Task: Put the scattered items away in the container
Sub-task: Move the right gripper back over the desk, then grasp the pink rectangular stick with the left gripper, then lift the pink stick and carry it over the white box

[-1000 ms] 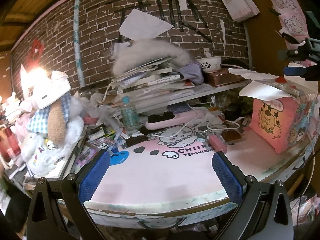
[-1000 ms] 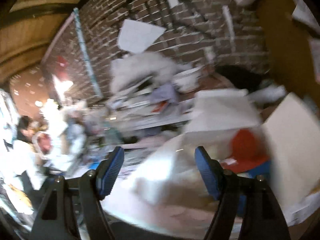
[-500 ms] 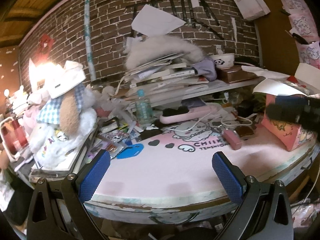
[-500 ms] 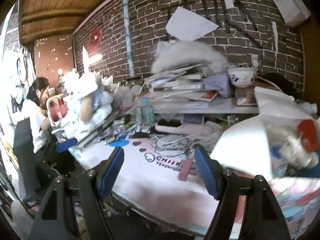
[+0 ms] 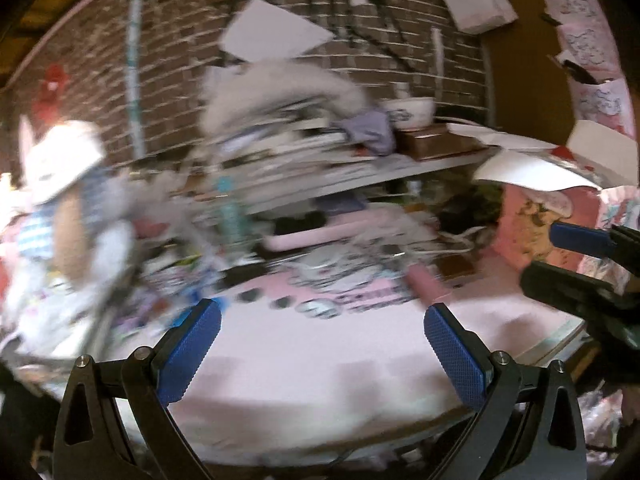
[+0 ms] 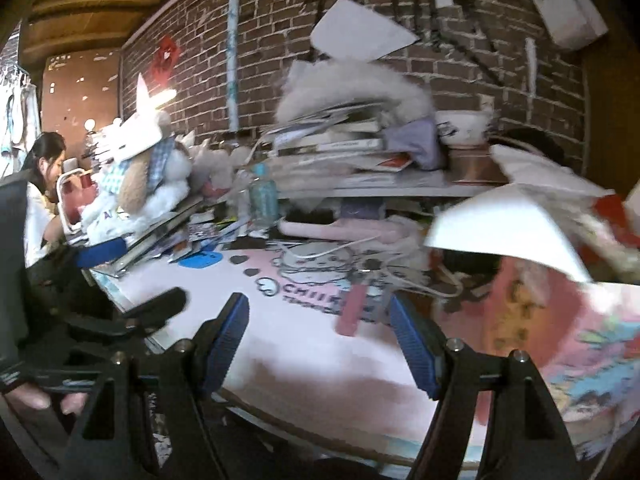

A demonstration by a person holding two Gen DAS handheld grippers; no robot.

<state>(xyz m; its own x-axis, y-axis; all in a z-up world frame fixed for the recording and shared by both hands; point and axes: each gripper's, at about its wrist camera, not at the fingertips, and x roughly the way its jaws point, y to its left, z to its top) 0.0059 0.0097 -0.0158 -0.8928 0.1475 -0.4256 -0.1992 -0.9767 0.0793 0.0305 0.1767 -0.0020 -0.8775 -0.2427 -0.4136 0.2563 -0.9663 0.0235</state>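
Ahead of your empty, open jaws, left gripper (image 5: 322,334) and right gripper (image 6: 320,330): pink case (image 6: 352,310) still lies on table (image 6: 304,344), not yet binned.

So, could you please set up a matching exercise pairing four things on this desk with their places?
Things:
1. water bottle
2. panda bowl
3. pink stick
4. fluffy white fur

Places:
a. on the brown box on the shelf
b. lying on the pink mat
c. atop the book pile
d. standing left of the book pile

Pairs: 1-d, 2-a, 3-b, 4-c
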